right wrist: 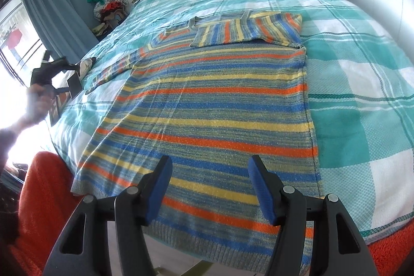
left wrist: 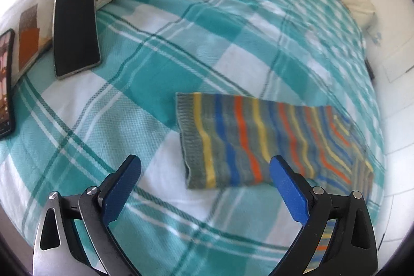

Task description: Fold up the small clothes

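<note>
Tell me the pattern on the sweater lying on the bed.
The sweater has orange, blue and yellow stripes on a grey-green knit, seen best in the right wrist view.

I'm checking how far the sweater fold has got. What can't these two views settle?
- Sweater hem: right wrist view, partly hidden behind the right hand-held gripper.
- Sleeve end: left wrist view, blurred, covered by a finger.
- Left phone: cut by the frame edge.
</note>
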Demonstrator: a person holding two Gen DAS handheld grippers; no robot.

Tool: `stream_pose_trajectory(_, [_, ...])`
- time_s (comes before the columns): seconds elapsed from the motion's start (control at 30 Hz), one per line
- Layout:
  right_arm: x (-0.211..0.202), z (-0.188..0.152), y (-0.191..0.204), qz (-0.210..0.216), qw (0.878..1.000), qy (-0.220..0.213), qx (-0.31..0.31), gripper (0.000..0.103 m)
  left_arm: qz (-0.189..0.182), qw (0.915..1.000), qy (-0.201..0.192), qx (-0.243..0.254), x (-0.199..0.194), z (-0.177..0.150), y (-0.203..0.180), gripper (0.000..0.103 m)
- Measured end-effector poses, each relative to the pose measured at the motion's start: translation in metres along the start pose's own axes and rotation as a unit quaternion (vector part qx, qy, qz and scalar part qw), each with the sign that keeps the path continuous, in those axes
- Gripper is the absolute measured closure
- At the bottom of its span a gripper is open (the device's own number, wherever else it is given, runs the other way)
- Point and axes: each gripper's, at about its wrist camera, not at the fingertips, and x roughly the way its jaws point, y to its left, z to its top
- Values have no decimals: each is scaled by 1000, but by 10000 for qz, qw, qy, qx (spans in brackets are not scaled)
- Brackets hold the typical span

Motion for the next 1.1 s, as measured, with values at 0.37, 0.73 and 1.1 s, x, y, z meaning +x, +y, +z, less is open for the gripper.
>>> stream_pose_trajectory(0.37, [4, -2, -9, 54, 9999, 66, 130, 42, 916, 9825, -627, 1493, -4, 6, -100, 101])
stream_pose_trajectory(0.73, [-1, -2, -13, 320, 9991, -7, 271, 42, -325, 9245, -871, 3696, -36, -68, -370, 100])
stream_pose_trajectory(1.1, [-7, -3, -36, 383, 9964, -125, 740, 42, -451, 9327, -908, 3462, 6, -100, -362, 27])
